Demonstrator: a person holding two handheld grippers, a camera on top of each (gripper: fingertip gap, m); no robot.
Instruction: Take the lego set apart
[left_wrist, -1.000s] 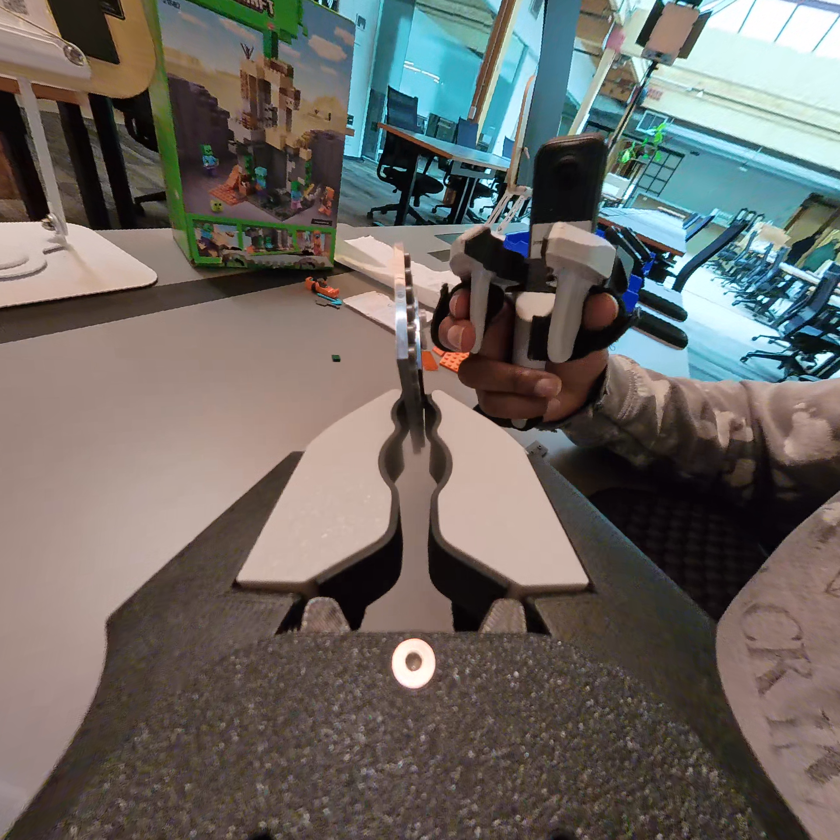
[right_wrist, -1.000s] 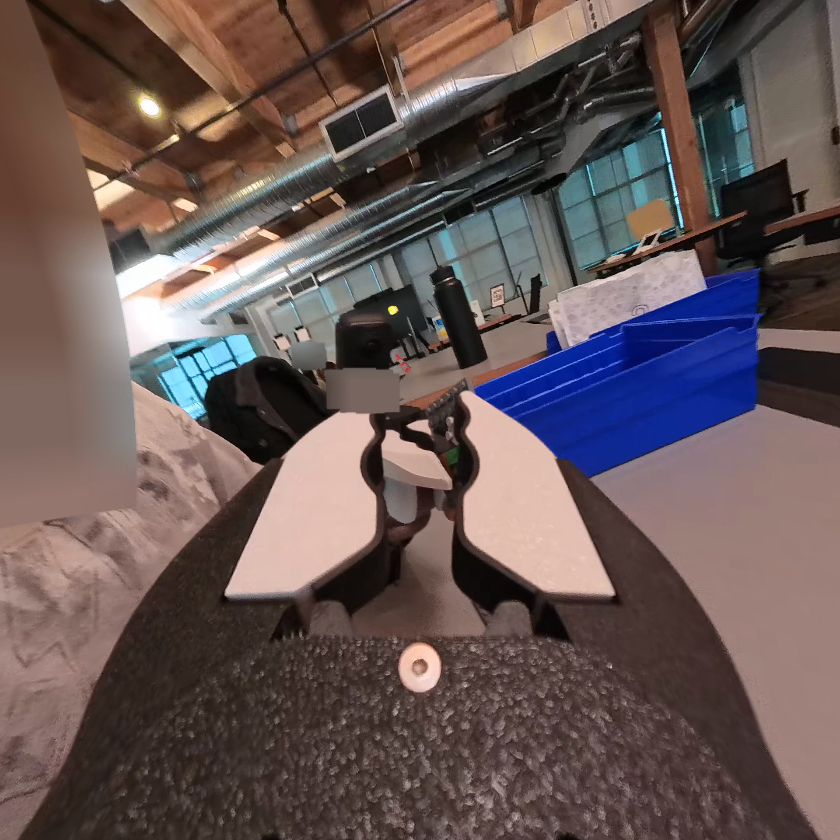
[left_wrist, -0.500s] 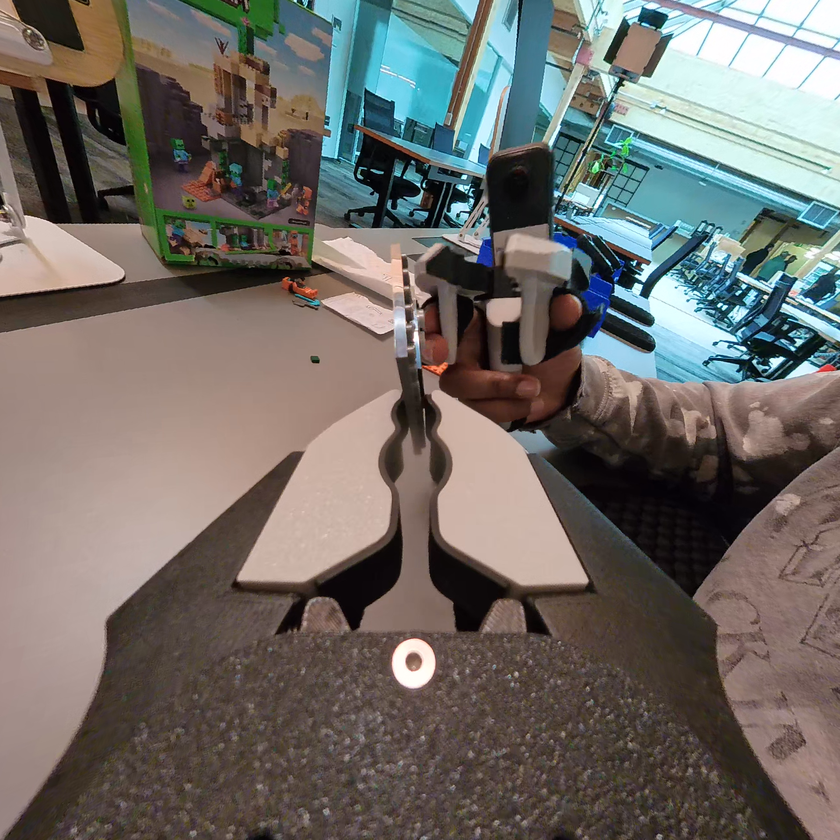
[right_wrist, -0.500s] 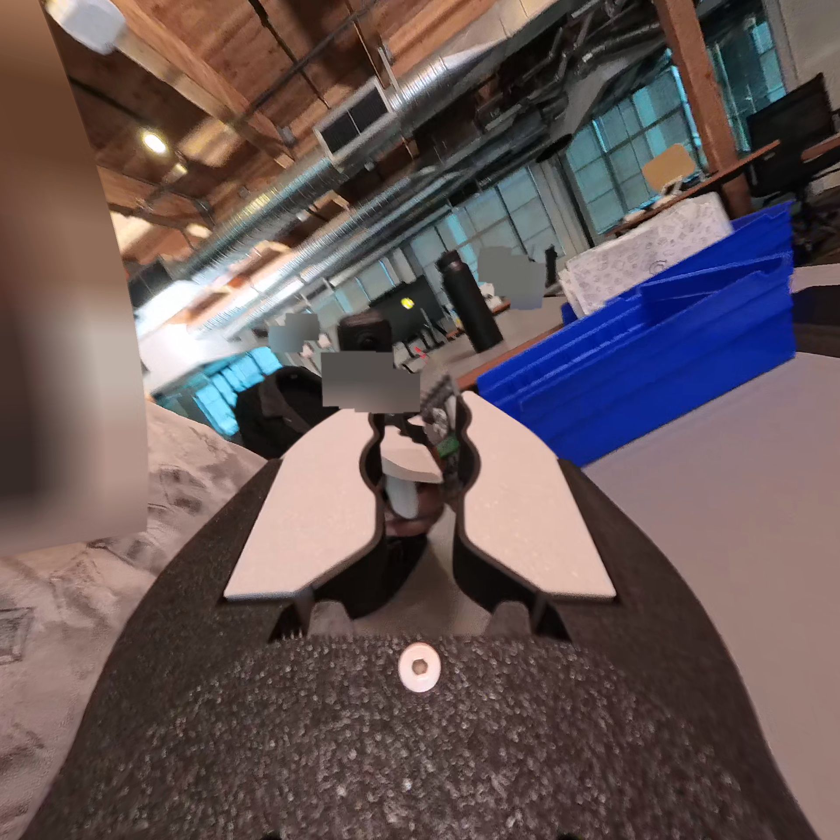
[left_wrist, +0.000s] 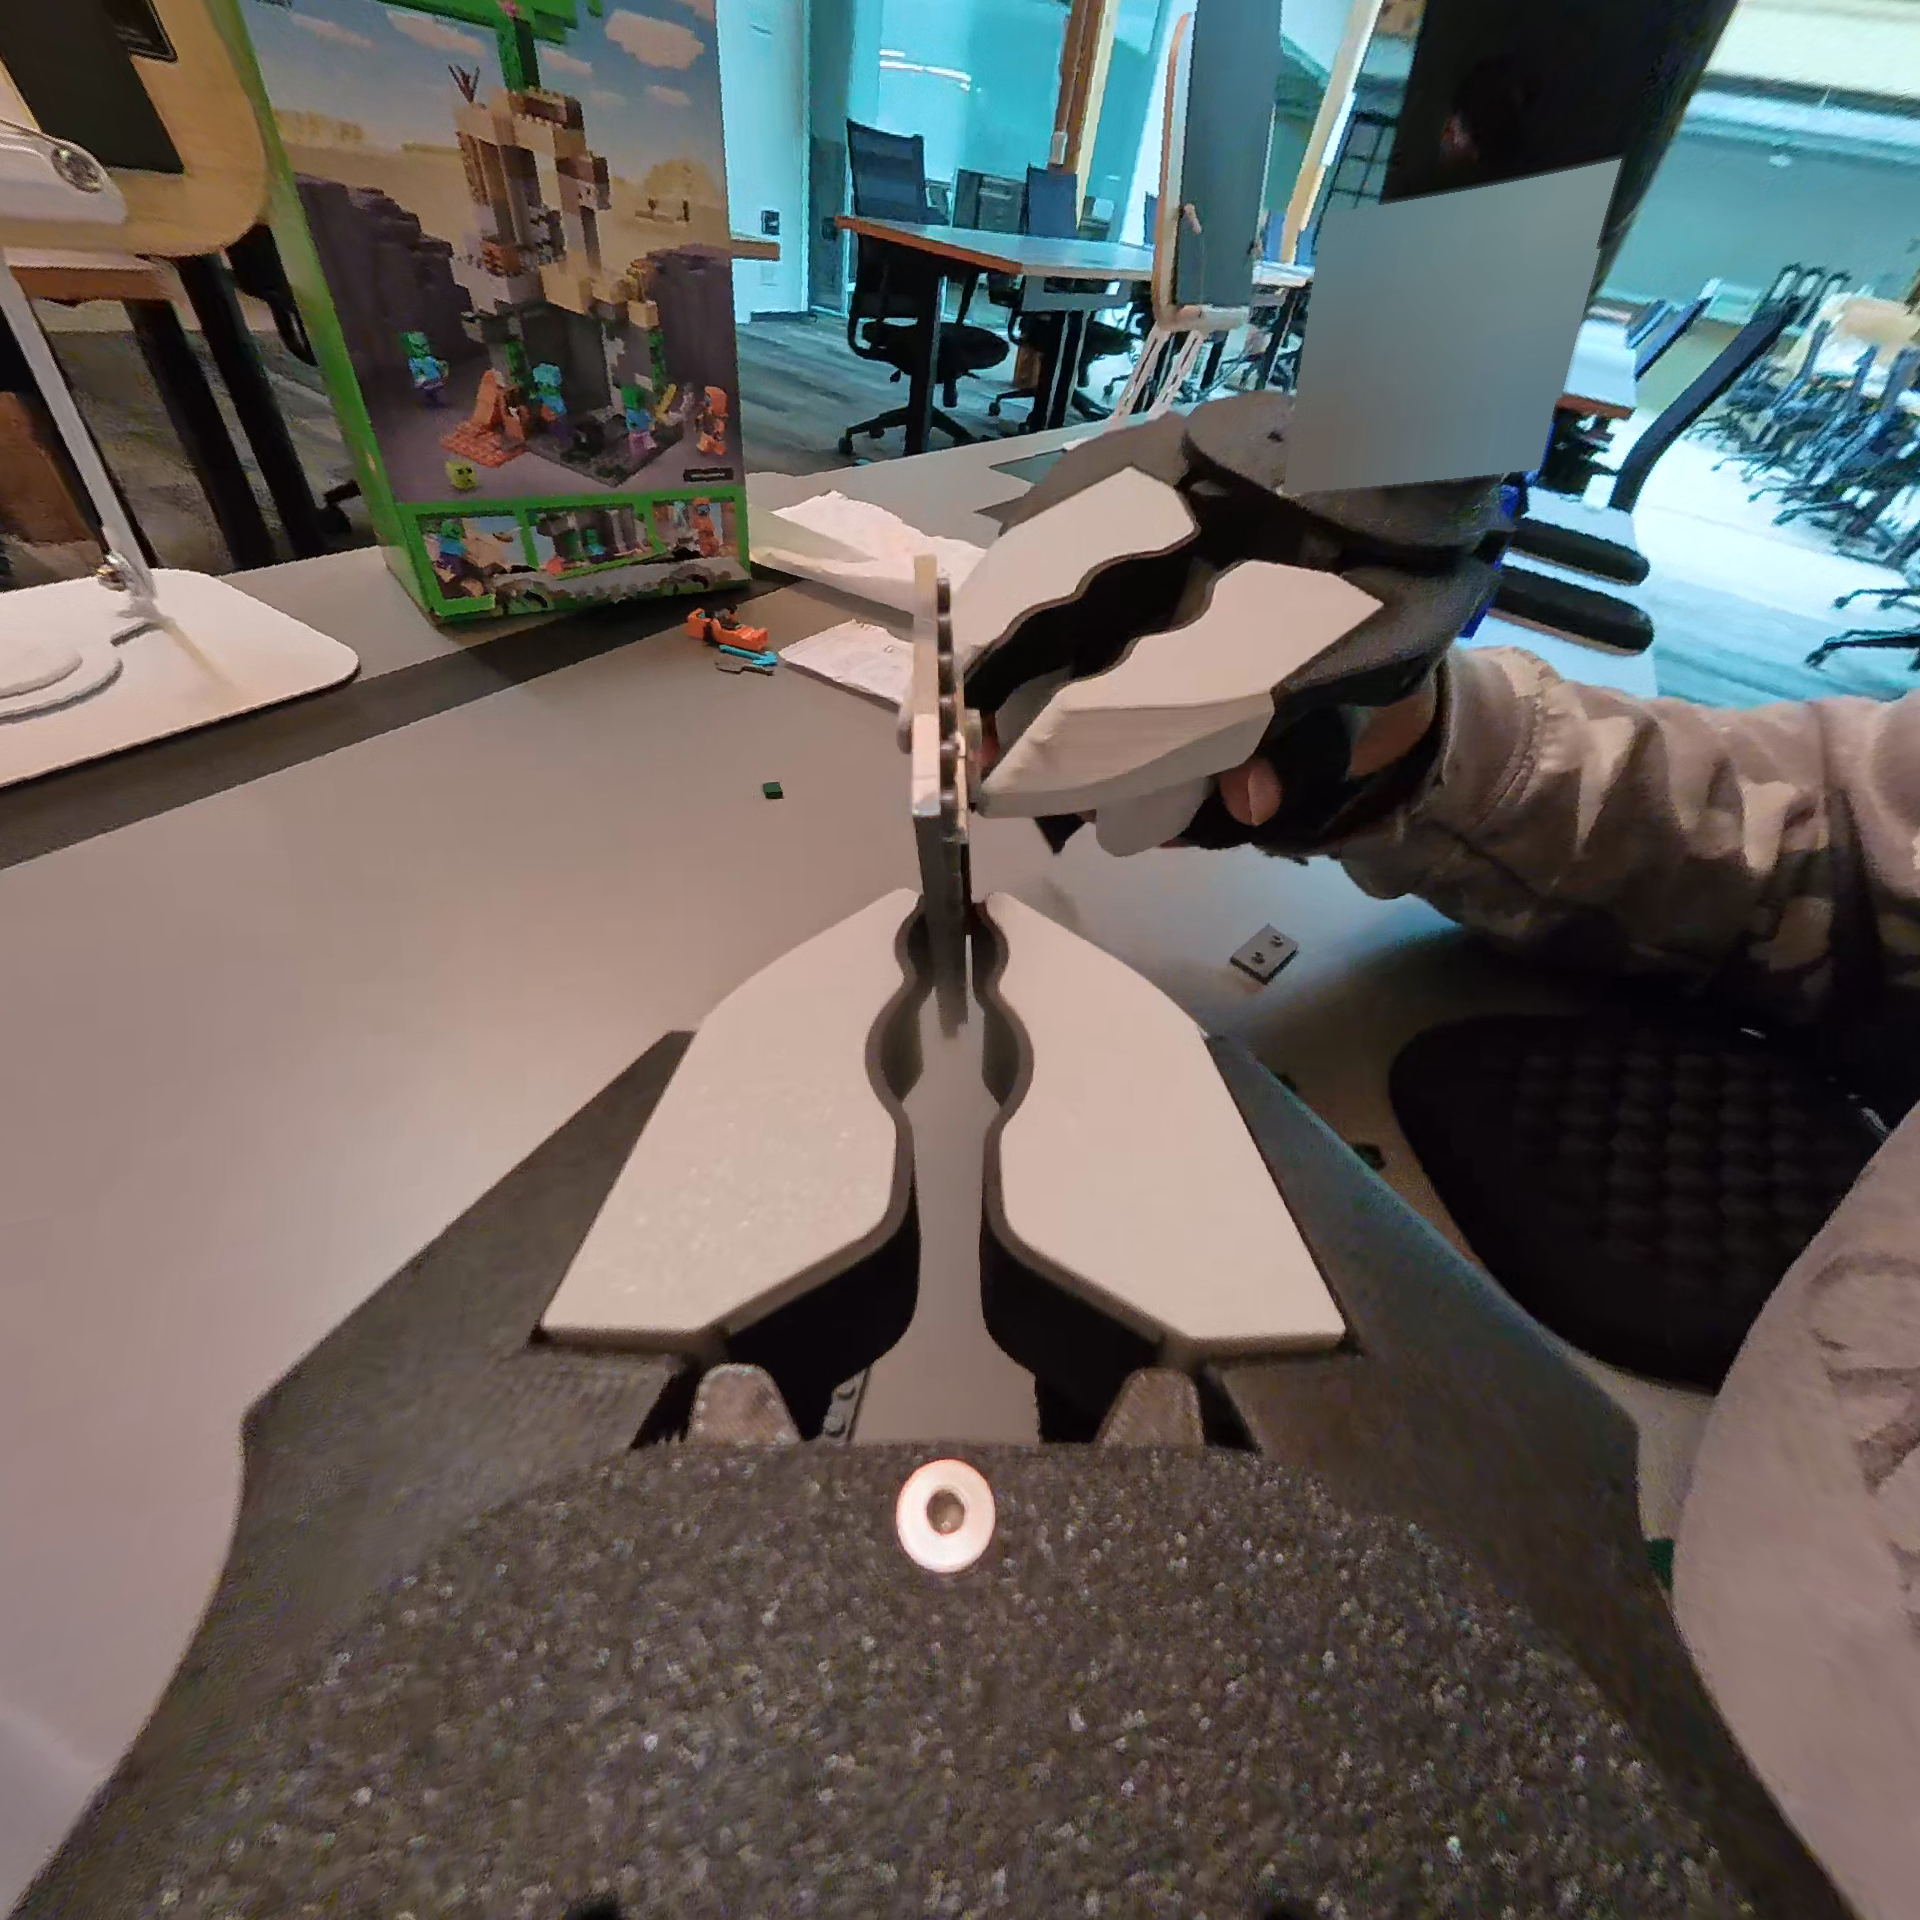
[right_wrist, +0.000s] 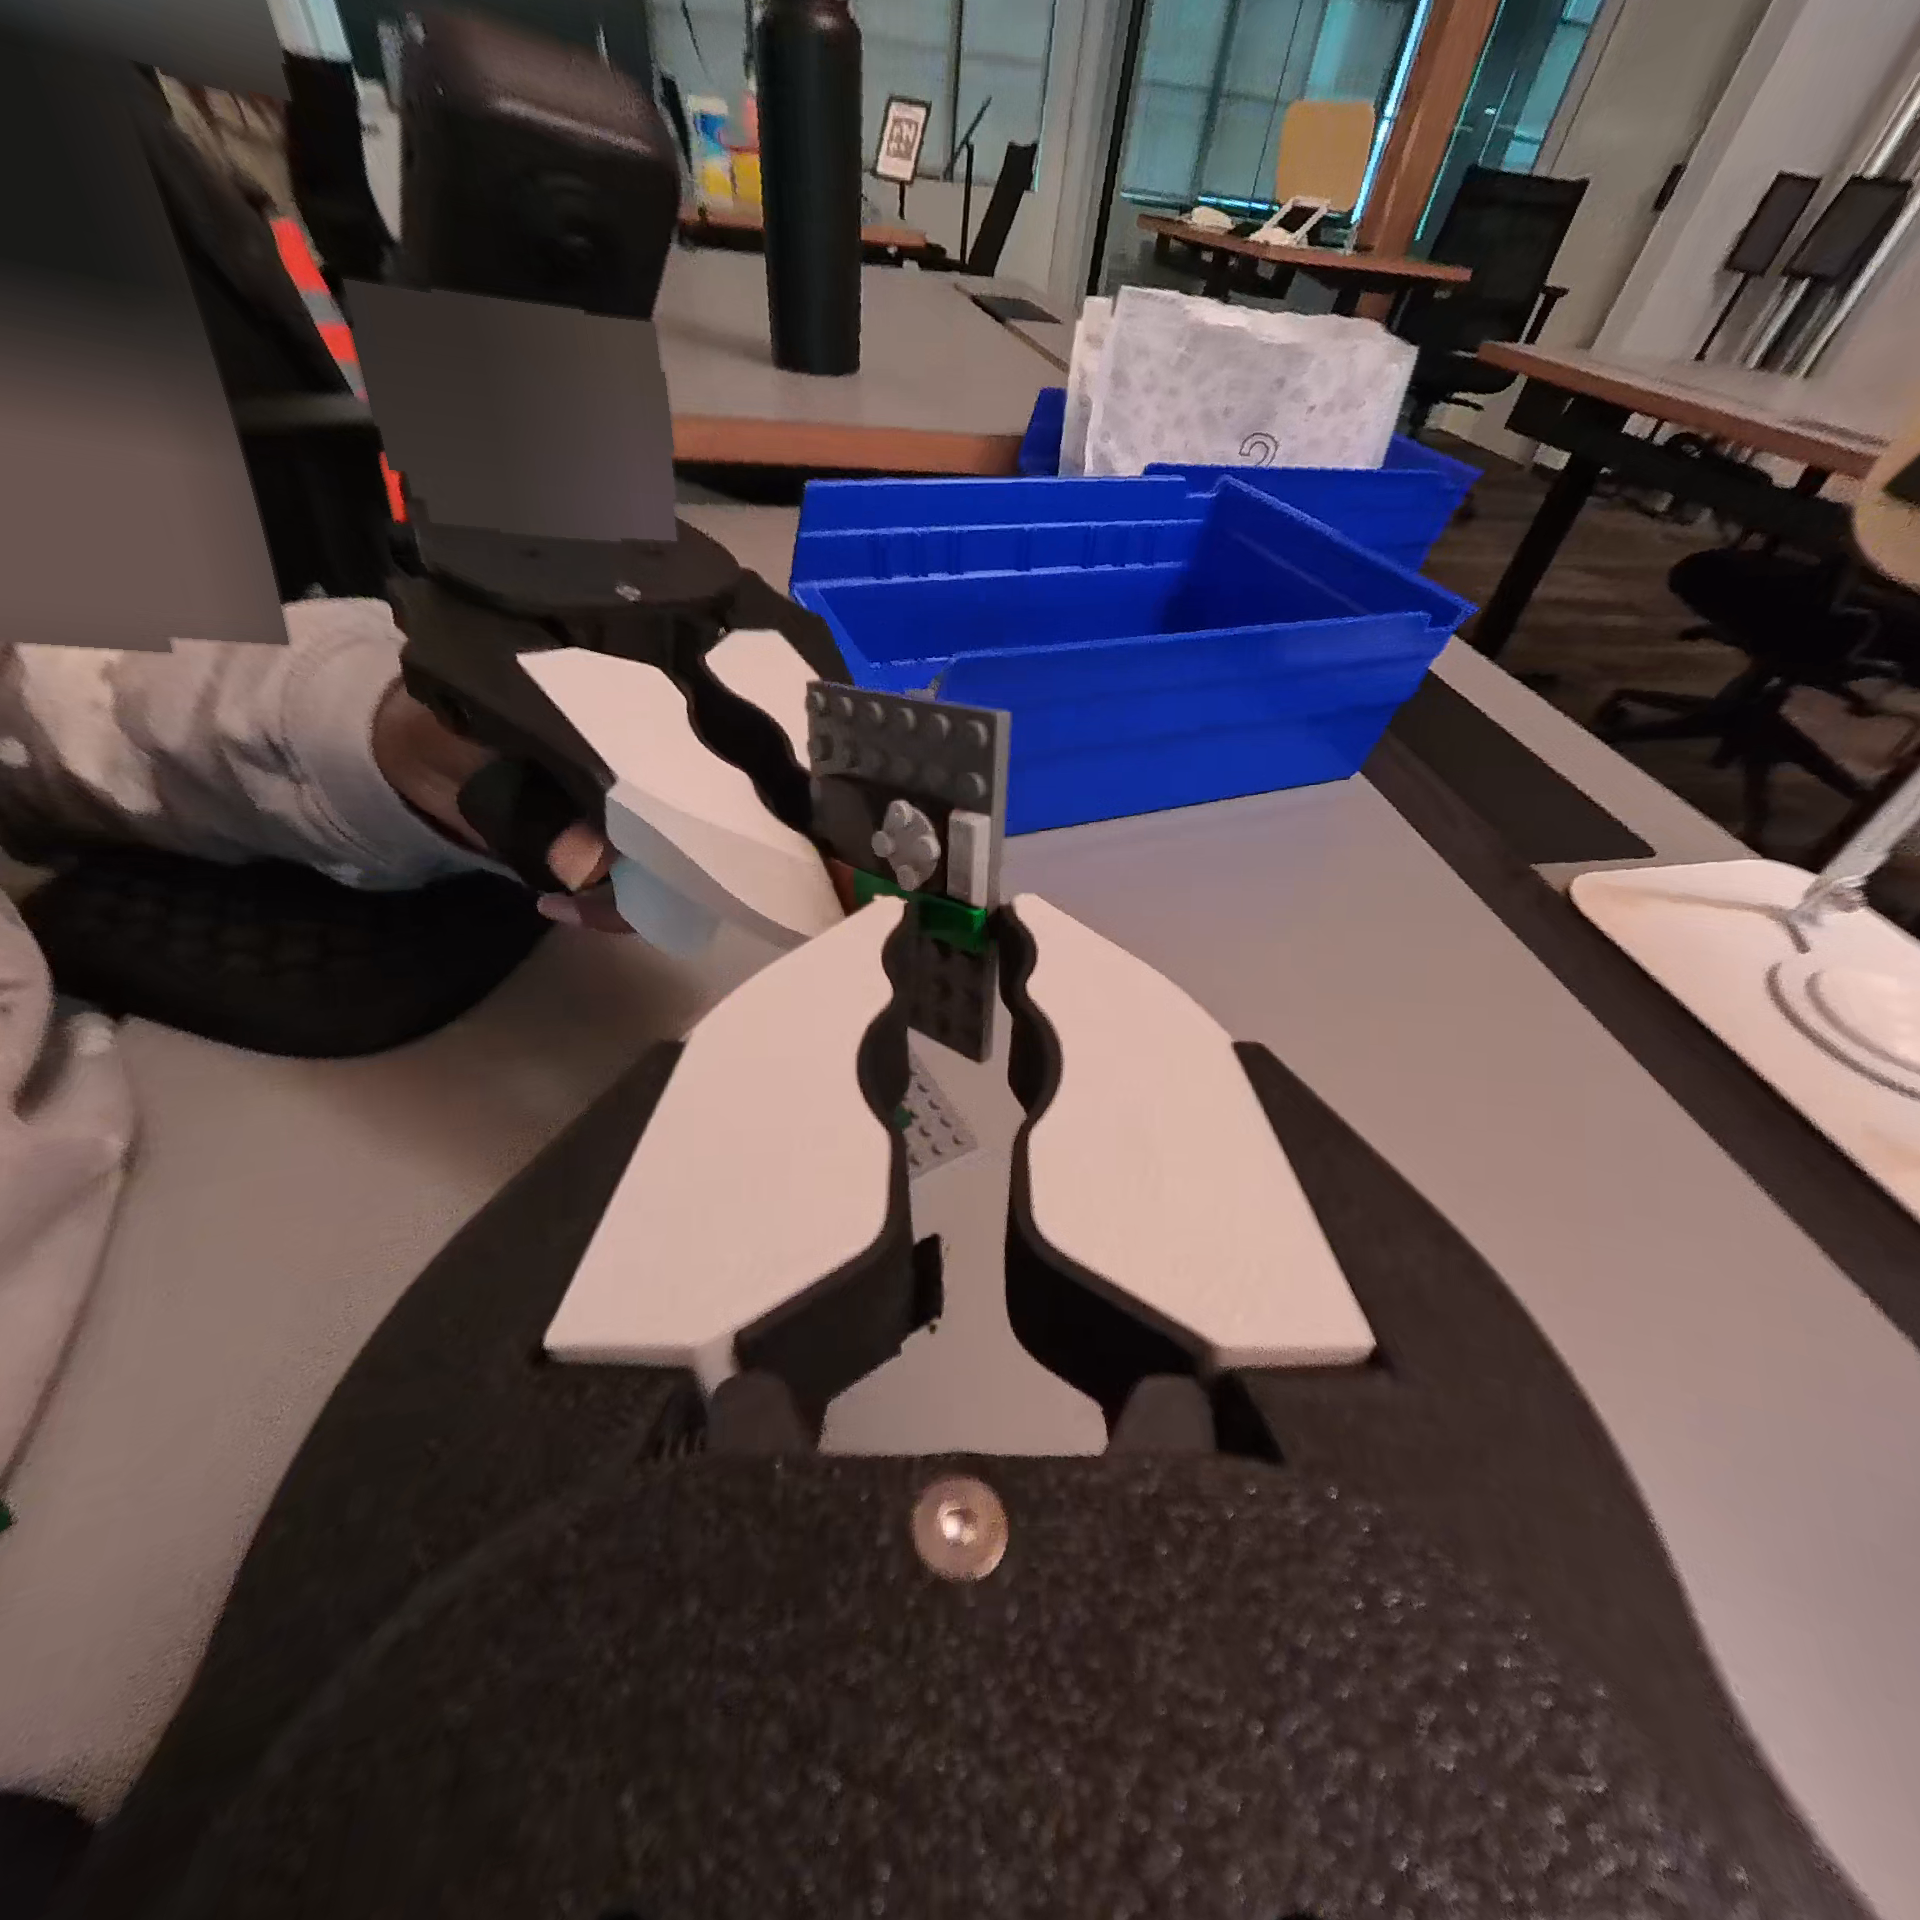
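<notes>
My left gripper (left_wrist: 943, 914) is shut on a grey lego plate (left_wrist: 938, 727) and holds it upright, edge-on, above the table. In the right wrist view the plate (right_wrist: 904, 743) faces me with its studs, a round grey piece (right_wrist: 906, 836), a pale tile (right_wrist: 971, 852) and a green piece (right_wrist: 951, 920). My right gripper (right_wrist: 951, 914) has its fingertips closed around the green piece, with the plate's lower end between the fingers. In the left wrist view the right gripper (left_wrist: 977, 727) meets the plate from the right. The left gripper (right_wrist: 821, 831) also shows at the left of the right wrist view.
A lego box (left_wrist: 520, 312), papers (left_wrist: 862, 540) and small orange pieces (left_wrist: 727, 629) lie at the back. A tiny green piece (left_wrist: 771, 792) and two small grey plates (left_wrist: 1262, 951) (right_wrist: 940, 1127) lie on the table. Blue bins (right_wrist: 1122, 644) and a white stand base (right_wrist: 1766, 987) are beyond. Left and right tips are no more than a few centimetres apart.
The right gripper swung down from pointing upward to face the plate, came up to it and narrowed its fingers around the green piece. The left gripper kept its hold on the plate.
</notes>
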